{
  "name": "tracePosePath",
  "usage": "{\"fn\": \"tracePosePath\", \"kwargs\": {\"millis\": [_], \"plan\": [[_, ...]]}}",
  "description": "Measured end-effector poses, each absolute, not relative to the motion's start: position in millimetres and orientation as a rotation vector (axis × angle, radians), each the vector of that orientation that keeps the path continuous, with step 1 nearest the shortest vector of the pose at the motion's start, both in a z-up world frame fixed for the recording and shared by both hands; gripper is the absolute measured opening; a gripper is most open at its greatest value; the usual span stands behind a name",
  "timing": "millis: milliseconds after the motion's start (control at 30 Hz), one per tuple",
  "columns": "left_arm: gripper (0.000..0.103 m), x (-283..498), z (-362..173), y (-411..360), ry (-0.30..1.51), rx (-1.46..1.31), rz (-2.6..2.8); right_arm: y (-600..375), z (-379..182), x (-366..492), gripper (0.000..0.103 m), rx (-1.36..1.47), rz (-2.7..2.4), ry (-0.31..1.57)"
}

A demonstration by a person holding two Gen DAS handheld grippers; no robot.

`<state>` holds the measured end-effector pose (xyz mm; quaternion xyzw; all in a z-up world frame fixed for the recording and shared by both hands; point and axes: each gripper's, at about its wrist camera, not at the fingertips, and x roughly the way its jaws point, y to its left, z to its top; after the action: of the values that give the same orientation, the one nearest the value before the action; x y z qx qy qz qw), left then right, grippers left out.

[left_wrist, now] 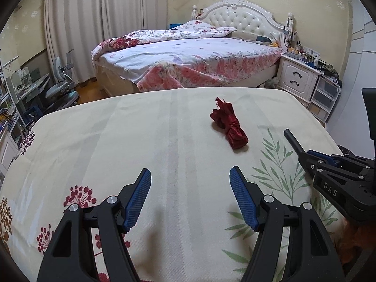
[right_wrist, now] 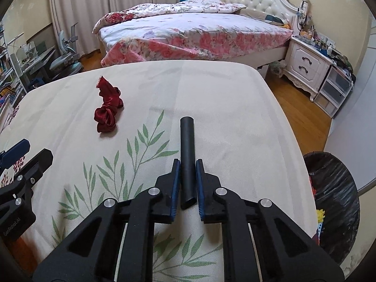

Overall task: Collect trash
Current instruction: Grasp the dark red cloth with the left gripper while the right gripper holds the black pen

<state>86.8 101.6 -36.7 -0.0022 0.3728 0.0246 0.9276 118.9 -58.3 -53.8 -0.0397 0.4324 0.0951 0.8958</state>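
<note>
A black tube is clamped between the blue pads of my right gripper, sticking out forward over the cloth-covered table. From the left wrist view the same black tube and right gripper show at the right edge. A crumpled red satin bundle lies on the table beyond my left gripper, which is open with nothing between its fingers. The red satin bundle sits to the left of the tube. My left gripper shows at the left edge in the right wrist view.
A bin lined with a black bag, with some colourful rubbish in it, stands on the floor off the table's right edge. Beyond the table are a bed, a white nightstand and a desk chair.
</note>
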Motion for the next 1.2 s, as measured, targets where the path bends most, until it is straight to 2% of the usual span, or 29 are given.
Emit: {"fn": "tracePosePath", "kwargs": {"millis": [533,767,900,1000,1200], "plan": [[0.068,146.8,-39.6,70.1,0.774,0.011,0.006,-74.2,-54.7,154.7,0.013,-0.013,0.186,0.897],[0.067,173.0,-46.4,69.6,0.839,0.005,0.026,-74.6,-54.4,156.2,0.014,-0.014,0.186,0.898],[0.039,175.0,-51.7,68.1,0.881,0.006,0.010,-74.3,-54.8,158.3,0.014,-0.019,0.184,0.899],[0.025,173.3,-52.3,66.9,0.890,0.007,-0.004,-73.0,-56.6,160.0,0.014,-0.026,0.181,0.898],[0.022,171.8,-50.9,65.0,0.887,0.015,-0.012,-69.9,-57.6,158.0,0.014,-0.038,0.172,0.895]]}}
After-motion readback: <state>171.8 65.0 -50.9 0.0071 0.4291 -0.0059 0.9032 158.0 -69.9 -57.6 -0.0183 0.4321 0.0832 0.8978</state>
